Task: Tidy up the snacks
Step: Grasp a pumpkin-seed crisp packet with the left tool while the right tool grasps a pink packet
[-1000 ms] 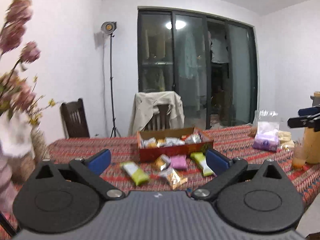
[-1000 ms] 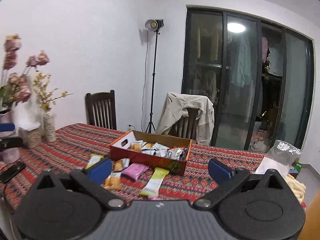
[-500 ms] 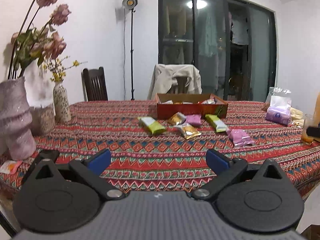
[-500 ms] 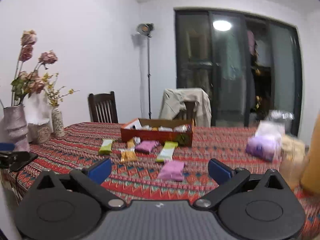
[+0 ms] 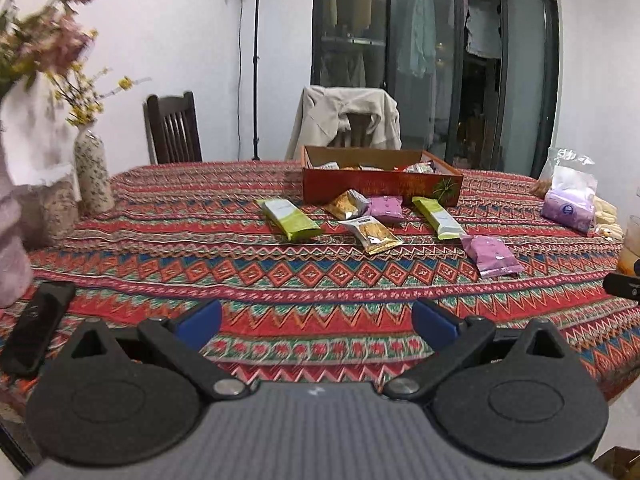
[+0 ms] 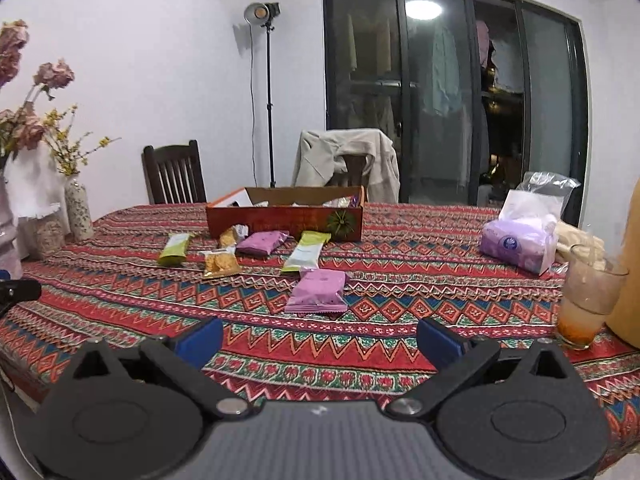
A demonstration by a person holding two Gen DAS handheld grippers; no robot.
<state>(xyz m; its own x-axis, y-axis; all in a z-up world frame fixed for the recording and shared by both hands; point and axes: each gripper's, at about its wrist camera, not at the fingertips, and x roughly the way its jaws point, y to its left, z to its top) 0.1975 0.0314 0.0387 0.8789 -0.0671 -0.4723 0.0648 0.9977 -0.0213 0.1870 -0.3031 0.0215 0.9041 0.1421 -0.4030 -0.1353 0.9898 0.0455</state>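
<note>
A red cardboard box (image 5: pixel 380 186) (image 6: pixel 284 218) with several snack packets inside stands mid-table on the patterned cloth. In front of it lie loose packets: two green bars (image 5: pixel 291 219) (image 5: pixel 438 217), two gold ones (image 5: pixel 374 234) (image 5: pixel 347 204), and two purple ones (image 5: pixel 386 206) (image 5: pixel 491 255). The nearest purple packet (image 6: pixel 319 291) lies just ahead of my right gripper (image 6: pixel 318 334). Both my left gripper (image 5: pixel 316 320) and the right one are open and empty, low over the table's near edge.
Vases with flowers (image 5: pixel 92 176) (image 6: pixel 78 208) stand at the left, and a black phone (image 5: pixel 36 330) lies at the near left. At the right are a purple tissue pack (image 6: pixel 516 244), a glass with orange drink (image 6: pixel 586 300) and a plastic bag (image 5: pixel 570 172). Chairs (image 6: pixel 174 178) stand behind the table.
Both grippers have pulled back from above the box to the table's near edge and dropped lower. The snacks have not moved. Both stay open.
</note>
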